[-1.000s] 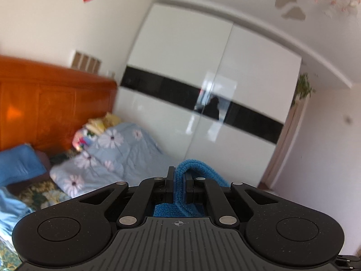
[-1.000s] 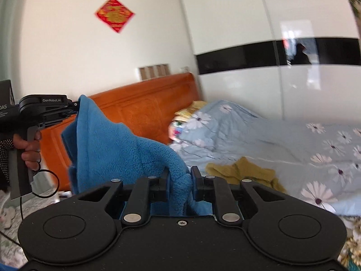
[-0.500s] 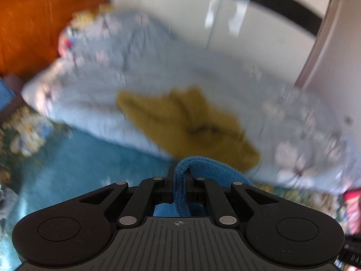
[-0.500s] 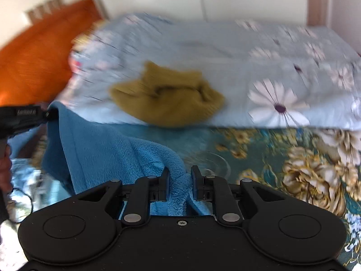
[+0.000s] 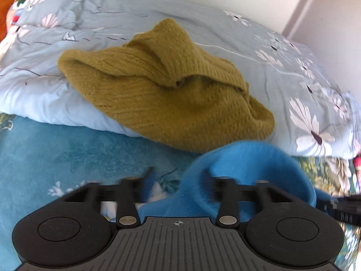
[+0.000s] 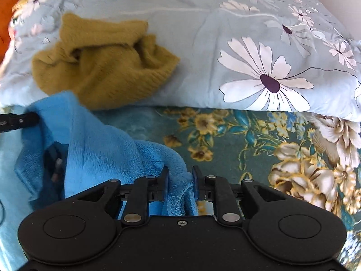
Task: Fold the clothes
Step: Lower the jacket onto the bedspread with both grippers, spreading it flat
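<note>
On bed edge: left tool (image 5: 178, 180) just opening, blue fleece (image 6: 99, 140) between; right tool (image 6: 179, 180) pinches fleece.

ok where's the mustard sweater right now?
The mustard knit sweater lies crumpled on the front edge of the floral quilt, centre of the left wrist view and upper left in the right wrist view, just beyond the blue fleece garment.
</note>
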{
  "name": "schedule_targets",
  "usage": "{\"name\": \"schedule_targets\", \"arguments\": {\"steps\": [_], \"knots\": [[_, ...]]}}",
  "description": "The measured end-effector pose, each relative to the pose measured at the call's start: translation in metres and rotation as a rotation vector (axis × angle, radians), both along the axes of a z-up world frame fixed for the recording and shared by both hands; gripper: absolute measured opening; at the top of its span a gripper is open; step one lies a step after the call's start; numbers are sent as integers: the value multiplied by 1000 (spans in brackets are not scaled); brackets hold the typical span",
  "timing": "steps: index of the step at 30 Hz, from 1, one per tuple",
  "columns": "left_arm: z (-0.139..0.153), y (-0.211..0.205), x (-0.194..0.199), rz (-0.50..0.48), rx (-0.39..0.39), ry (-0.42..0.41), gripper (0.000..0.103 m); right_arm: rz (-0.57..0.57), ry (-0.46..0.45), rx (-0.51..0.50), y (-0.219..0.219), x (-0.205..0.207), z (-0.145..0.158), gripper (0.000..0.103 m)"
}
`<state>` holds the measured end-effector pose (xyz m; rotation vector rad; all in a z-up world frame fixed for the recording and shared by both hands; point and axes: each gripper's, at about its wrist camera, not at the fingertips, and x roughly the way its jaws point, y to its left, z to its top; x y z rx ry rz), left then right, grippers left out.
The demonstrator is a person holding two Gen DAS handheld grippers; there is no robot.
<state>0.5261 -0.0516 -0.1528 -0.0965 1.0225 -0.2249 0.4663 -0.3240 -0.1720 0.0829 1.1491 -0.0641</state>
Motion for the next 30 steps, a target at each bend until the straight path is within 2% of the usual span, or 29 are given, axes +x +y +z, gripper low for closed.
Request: {"name": "schedule_targets", "arguments": {"steps": [1, 3, 4, 6, 9, 13, 15, 18, 20, 24, 26, 28, 30], "knots": [[-2, 3, -3, -12, -2, 4, 50, 1, 11, -10, -1, 3, -3, 24], [-5, 12, -9, -13, -7, 29, 65, -1, 31, -32, -4, 8, -9, 28], [-5, 21, -15, -5, -15, 37, 68, -4, 37, -40, -5, 9, -11, 28], [-4, 39, -31, 21, -30, 52, 78, 1, 30, -62, -5, 9, -10, 37], [-5, 63, -59, 41, -44, 90, 79, 6, -23, -115, -6, 4, -1, 51], [-6, 85, -93, 88, -85, 154, 79, -36, -59, -137, -19, 3, 16, 52], [-3, 92, -106, 148, -115, 176, 79, -42, -91, -128, -18, 1, 27, 52], [-3, 103, -127, 254, -124, 195, 79, 12, -141, -35, 6, -14, 42, 53], [-8, 108, -141, 320, -104, 222, 79, 79, -136, 48, 33, -27, 40, 53], [-19, 117, -172, 355, -34, 311, 79, 232, -46, 222, 97, -45, 10, 53], [-20, 122, -191, 365, -17, 336, 79, 290, 7, 275, 127, -44, -11, 53], [-21, 130, -211, 383, 1, 363, 79, 306, 41, 303, 148, -38, -29, 53], [-22, 134, -229, 418, 4, 386, 79, 269, 84, 328, 158, -27, -45, 54]]}}
